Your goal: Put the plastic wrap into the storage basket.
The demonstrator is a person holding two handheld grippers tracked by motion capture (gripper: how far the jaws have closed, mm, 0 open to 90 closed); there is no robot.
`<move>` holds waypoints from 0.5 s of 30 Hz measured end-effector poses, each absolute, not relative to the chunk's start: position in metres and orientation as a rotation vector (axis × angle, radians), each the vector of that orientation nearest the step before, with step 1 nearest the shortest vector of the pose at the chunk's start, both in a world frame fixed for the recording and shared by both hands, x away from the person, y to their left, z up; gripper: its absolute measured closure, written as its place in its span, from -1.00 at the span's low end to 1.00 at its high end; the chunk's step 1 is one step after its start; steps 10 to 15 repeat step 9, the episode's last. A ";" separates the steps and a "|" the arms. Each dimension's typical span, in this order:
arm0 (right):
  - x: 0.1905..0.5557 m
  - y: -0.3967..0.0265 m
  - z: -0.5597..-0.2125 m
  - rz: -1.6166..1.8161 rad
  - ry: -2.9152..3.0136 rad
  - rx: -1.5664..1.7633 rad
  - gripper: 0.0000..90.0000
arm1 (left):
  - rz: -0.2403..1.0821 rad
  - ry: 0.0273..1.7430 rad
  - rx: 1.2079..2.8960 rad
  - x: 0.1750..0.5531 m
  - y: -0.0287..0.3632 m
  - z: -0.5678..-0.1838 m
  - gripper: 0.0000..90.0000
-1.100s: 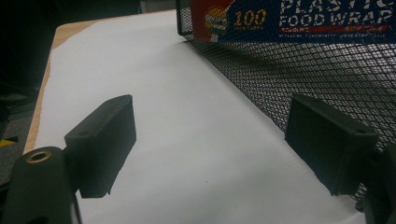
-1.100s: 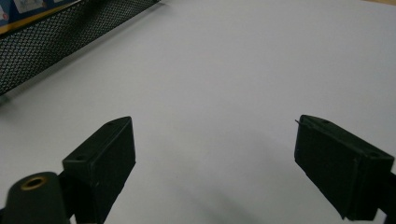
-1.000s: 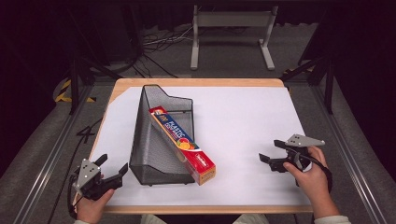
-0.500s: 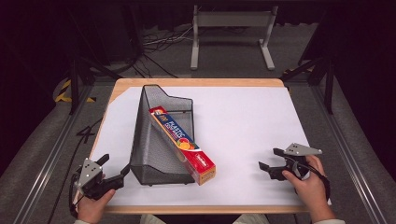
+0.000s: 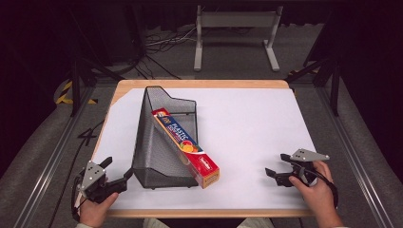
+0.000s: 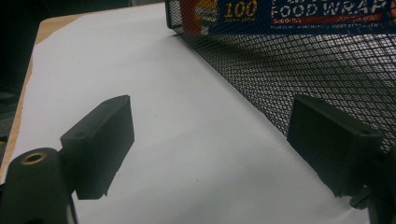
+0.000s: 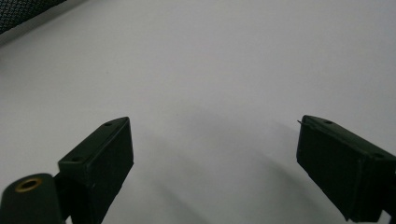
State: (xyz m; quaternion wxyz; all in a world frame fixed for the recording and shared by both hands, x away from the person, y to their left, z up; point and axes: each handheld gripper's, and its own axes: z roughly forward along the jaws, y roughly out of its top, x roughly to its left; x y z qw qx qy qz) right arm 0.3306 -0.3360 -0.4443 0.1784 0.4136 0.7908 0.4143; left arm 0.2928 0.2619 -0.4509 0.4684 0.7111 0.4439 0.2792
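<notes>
box (image 5: 186,147) far end hidden behind mesh | mesh holder (image 6: 299,65) cropped by frame edge | small print illegible

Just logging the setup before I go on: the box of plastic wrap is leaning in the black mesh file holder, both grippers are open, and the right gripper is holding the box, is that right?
Not quite. The right gripper holds nothing: the high view shows it open over the bare white table cover, well apart from the box of plastic wrap. The rest stands: the box leans in the mesh file holder, and the left gripper is open too.
</notes>
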 end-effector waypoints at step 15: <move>0.332 -0.335 -0.445 1.158 2.257 1.173 -0.74 | 0.687 1.098 1.742 0.292 0.263 -0.452 -0.65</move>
